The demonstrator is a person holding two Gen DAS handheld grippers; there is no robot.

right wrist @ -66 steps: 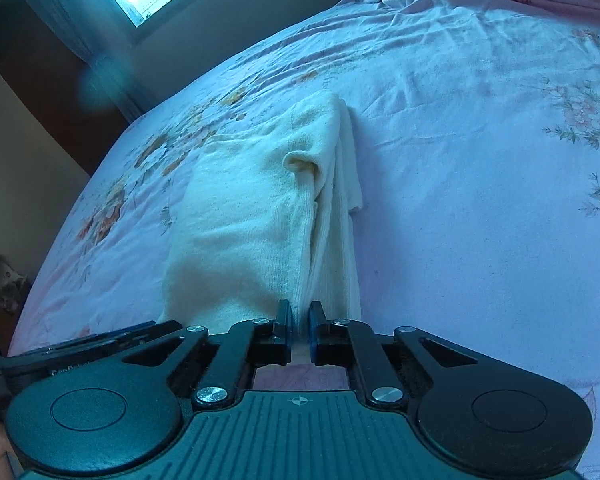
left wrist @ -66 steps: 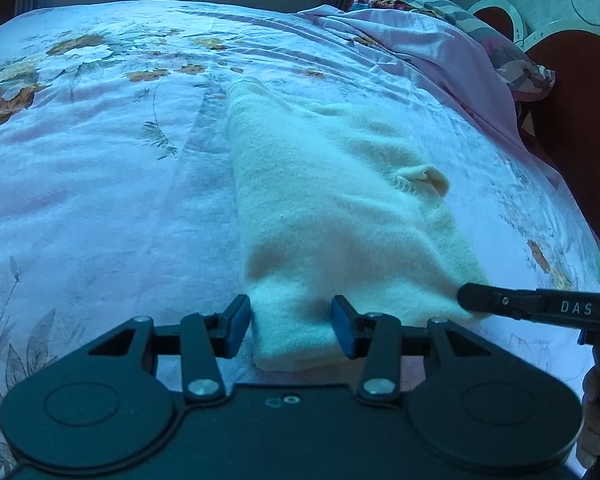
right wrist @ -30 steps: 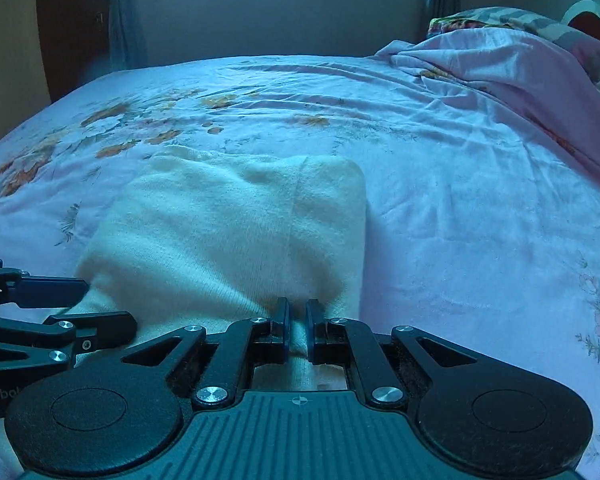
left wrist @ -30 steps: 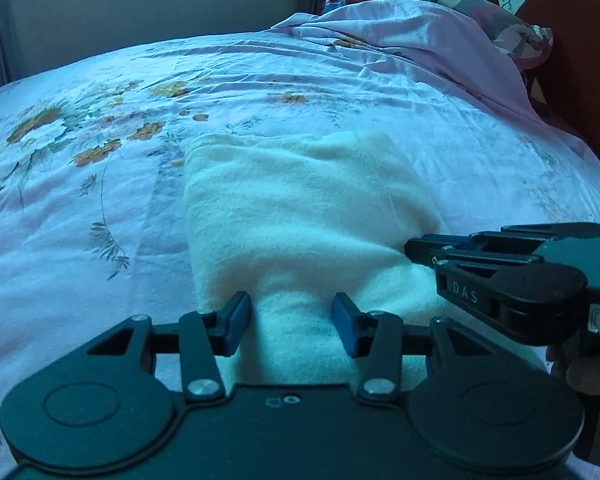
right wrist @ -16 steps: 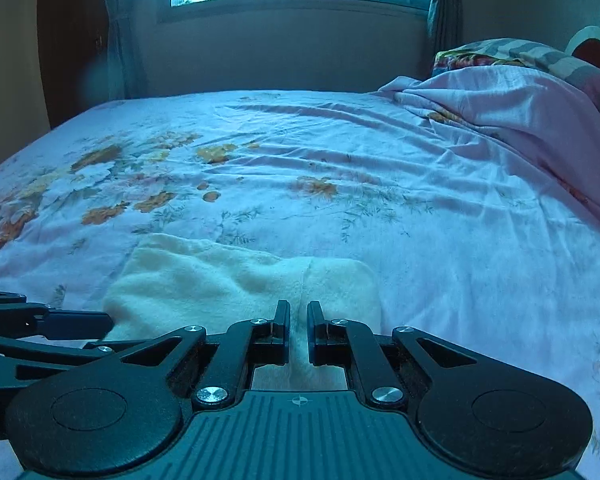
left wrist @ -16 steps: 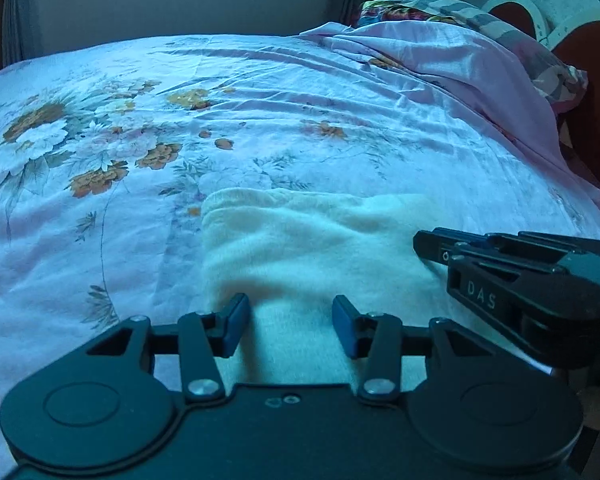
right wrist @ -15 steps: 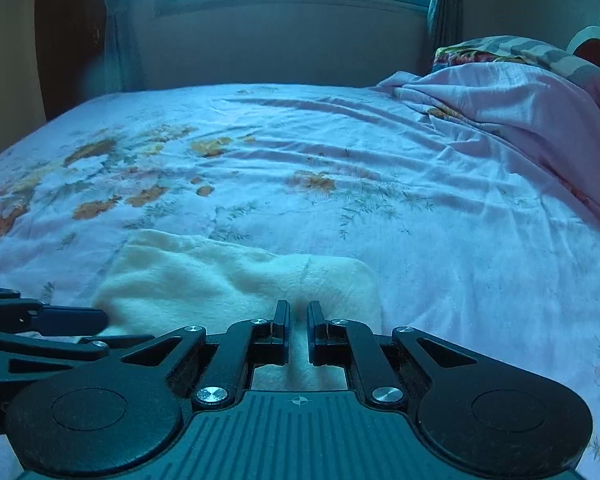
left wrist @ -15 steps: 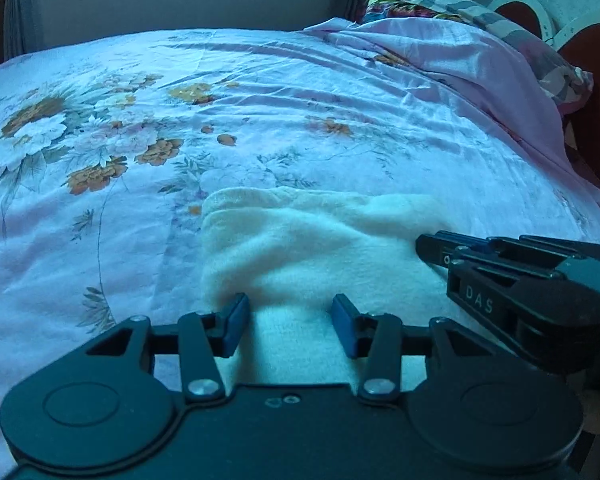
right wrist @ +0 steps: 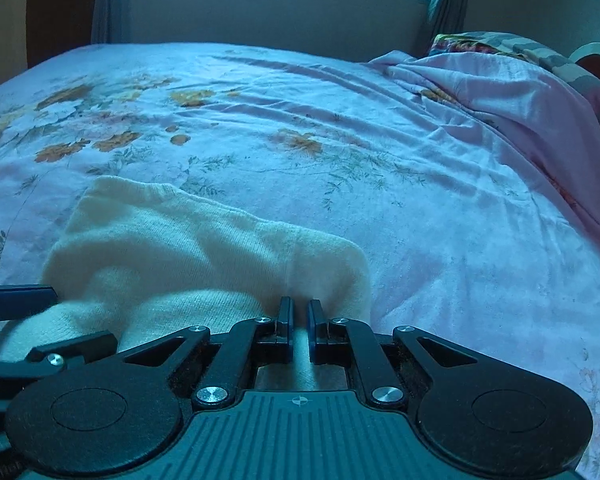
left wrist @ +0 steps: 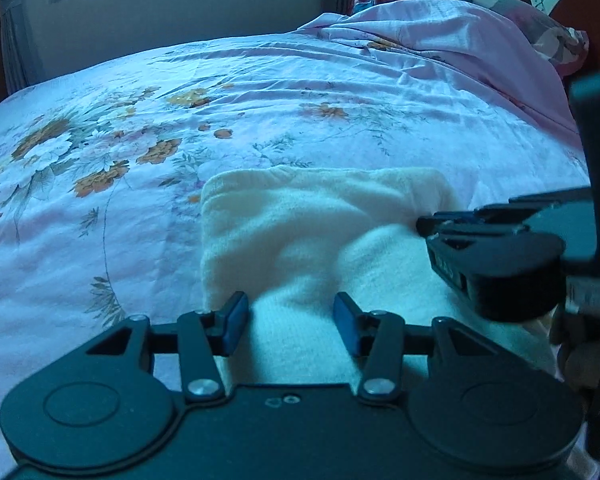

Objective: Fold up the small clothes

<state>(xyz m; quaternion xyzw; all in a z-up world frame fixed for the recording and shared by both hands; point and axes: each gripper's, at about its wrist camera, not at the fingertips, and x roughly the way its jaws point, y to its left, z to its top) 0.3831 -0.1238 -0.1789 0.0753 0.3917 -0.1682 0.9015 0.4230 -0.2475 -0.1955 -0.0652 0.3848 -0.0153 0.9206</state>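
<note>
Left gripper (left wrist: 292, 322) low in the left wrist frame, blue pads apart with cream garment (left wrist: 320, 224) between them, right gripper (right wrist: 298, 330) low centre of its own frame, pinched tight on a fold, both angled downward

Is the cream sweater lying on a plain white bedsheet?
No, the cream sweater lies on a pale pink bedsheet printed with orange flowers and green leaves.
</note>
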